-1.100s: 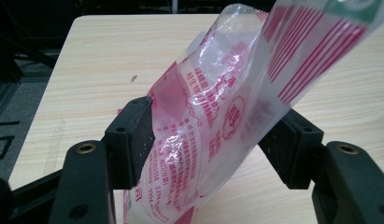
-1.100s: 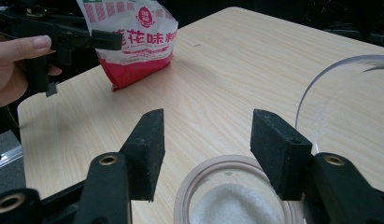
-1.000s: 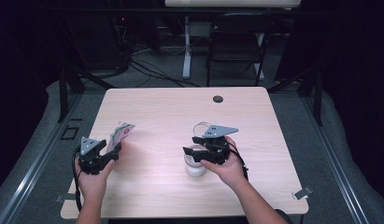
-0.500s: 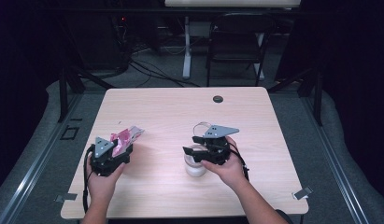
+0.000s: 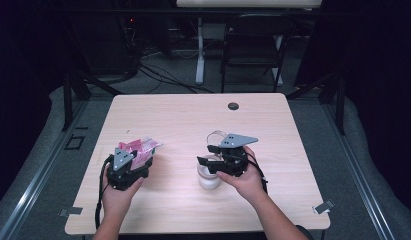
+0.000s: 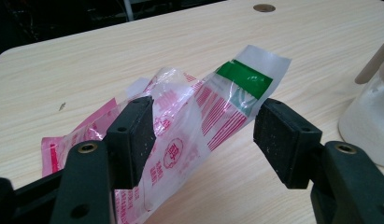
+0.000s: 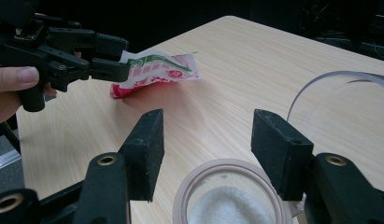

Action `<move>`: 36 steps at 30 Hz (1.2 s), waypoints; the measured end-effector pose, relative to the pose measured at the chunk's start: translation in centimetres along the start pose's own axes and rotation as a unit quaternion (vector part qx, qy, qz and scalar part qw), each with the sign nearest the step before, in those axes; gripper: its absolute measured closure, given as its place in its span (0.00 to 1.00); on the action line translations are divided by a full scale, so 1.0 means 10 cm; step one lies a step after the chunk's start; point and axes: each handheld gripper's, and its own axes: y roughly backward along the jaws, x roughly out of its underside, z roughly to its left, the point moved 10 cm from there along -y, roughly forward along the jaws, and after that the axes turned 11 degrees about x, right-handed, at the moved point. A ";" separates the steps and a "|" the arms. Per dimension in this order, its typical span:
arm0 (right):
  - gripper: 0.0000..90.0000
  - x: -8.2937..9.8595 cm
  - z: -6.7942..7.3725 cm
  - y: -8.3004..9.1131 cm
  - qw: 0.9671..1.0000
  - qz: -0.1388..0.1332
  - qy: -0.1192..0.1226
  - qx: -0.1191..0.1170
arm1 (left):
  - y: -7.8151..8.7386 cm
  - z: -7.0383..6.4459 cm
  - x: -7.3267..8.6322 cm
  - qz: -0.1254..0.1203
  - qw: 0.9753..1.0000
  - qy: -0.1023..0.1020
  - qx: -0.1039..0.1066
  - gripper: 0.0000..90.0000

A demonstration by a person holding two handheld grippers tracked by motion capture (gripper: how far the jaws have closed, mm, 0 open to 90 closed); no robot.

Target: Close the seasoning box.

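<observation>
item: red-and-white packet (image 6: 189, 126), between parted jaws of left gripper (image 6: 203, 135), near table's left edge; risk: slips out. right gripper (image 7: 206, 144) jaws apart above jar (image 7: 231, 196).

A lab: dark curtains (image 5: 23, 75), floor cables (image 5: 163, 75), 1 bare wooden table (image 5: 193, 120).

We locate the packet (image 5: 142, 150) on the table (image 5: 193, 120), left of centre, lying between the jaws of the left gripper (image 5: 143, 159). The jar (image 5: 208, 177) stands well to its right, directly under the right gripper (image 5: 209, 161). A grommet (image 5: 233, 106) sits in the table behind both. A chair (image 5: 253, 35) stands beyond the far edge.
</observation>
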 end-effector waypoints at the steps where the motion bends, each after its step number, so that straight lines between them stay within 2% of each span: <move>1: 0.49 0.00 0.00 0.00 1.000 0.000 0.000 0.001 | -0.01 -0.02 0.00 0.002 1.000 -0.003 0.001 0.42; 7: 0.49 0.00 -0.02 0.04 1.000 -0.001 0.000 0.005 | -0.09 -0.14 -0.02 0.010 1.000 -0.018 0.015 0.43; 16: 0.54 0.00 -0.05 0.12 1.000 -0.002 -0.006 0.007 | -0.11 -0.29 -0.11 0.003 0.999 -0.025 0.038 0.44; 29: 0.72 0.00 -0.13 0.28 1.000 -0.002 -0.006 0.014 | -0.18 -0.39 -0.16 0.001 0.998 -0.035 0.054 0.44; 36: 0.86 -0.07 -0.24 0.41 0.999 -0.017 -0.008 0.040 | -0.20 -0.43 -0.17 0.000 0.998 -0.037 0.060 0.44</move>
